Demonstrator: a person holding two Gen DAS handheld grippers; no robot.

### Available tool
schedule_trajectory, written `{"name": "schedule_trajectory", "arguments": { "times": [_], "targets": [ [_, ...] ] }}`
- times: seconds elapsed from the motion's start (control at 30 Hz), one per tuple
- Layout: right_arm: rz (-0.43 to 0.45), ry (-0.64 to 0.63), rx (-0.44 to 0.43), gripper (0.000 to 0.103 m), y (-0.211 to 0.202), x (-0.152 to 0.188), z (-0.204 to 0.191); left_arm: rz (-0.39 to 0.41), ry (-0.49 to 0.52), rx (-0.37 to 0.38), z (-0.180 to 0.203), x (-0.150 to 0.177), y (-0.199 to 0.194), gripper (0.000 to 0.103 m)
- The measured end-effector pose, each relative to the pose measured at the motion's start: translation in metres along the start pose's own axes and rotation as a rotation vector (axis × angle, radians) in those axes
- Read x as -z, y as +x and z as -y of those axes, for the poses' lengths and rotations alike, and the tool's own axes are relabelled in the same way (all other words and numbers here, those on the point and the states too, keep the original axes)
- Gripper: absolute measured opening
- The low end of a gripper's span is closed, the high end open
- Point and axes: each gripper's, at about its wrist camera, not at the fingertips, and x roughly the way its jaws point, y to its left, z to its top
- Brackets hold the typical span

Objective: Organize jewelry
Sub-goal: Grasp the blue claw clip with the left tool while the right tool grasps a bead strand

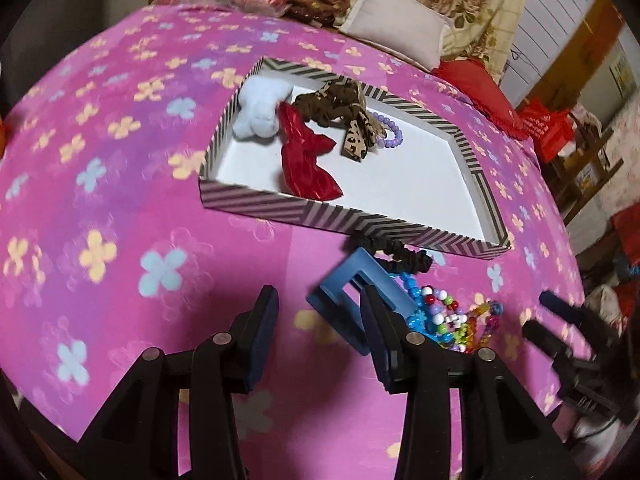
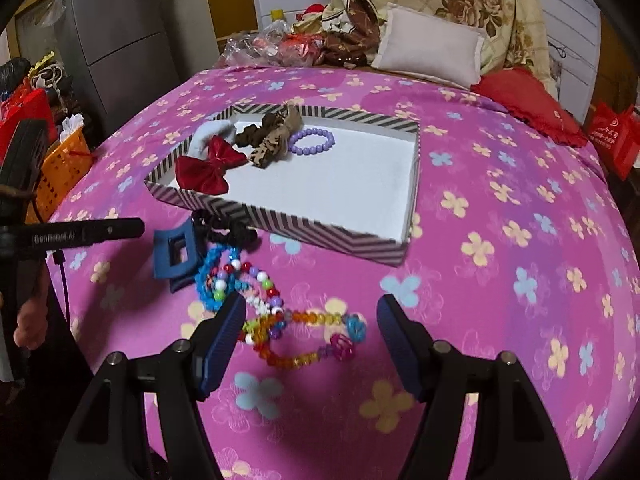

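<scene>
Roughly halfway, by my read: the striped box (image 2: 280,220), a shallow cardboard tray w/ black-and-white chevron walls and a plain white floor, already holds five pieces bunched in its far-left corner — a fluffy white scrunchie (image 1: 258,110), a shiny red bow (image 2: 210,166) w/ a satin or foil-like sheen, a brown scrunchie (image 1: 332,98) w/ a leopard-print ribbon (image 1: 358,136), and a lilac bead bracelet (image 2: 312,141) of smooth round beads. Rest of the tray floor is bare. Left to sort, all on the pink floral bedspread (image 2: 500,208) just beside the box's near wall: a matte blue claw clip (image 2: 174,254), hard plastic, rectangular w/ an open window; a crinkled black scrunchie (image 2: 224,228) touching the box wall; a bright blue bead strand (image 2: 208,276); and a tangle of multicolour bead bracelets (image 2: 280,320), glossy, some translucent, overlapping each other. Left gripper (image 1: 320,312) has jaws apart, nothing between the pads; its right finger sits in front of the blue clip, contact unclear. Right gripper (image 2: 312,328) is spread wide, pads either side of the multicolour beads but not pressing on them. Probably beads and clip go next.
</scene>
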Motion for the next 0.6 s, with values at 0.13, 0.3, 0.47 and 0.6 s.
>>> {"name": "schedule_trajectory", "arguments": {
  "times": [0.13,0.3,0.47,0.6],
  "targets": [
    [0.008,0.064,-0.057,0.071,-0.003,0.007,0.008,-0.033,-0.103,0.027,0.002,-0.002,0.004,0.047],
    [0.015,0.104,-0.08,0.072,-0.003,0.009,0.016,-0.095,-0.208,0.018,0.007,-0.003,0.015,0.048],
    [0.031,0.144,-0.107,0.075,-0.007,0.013,0.029,-0.104,-0.268,-0.02,0.015,-0.004,0.024,0.048],
    [0.029,0.173,-0.123,0.077,-0.006,0.019,0.037,-0.111,-0.3,-0.007,0.02,-0.004,0.03,0.048]
  ]
}}
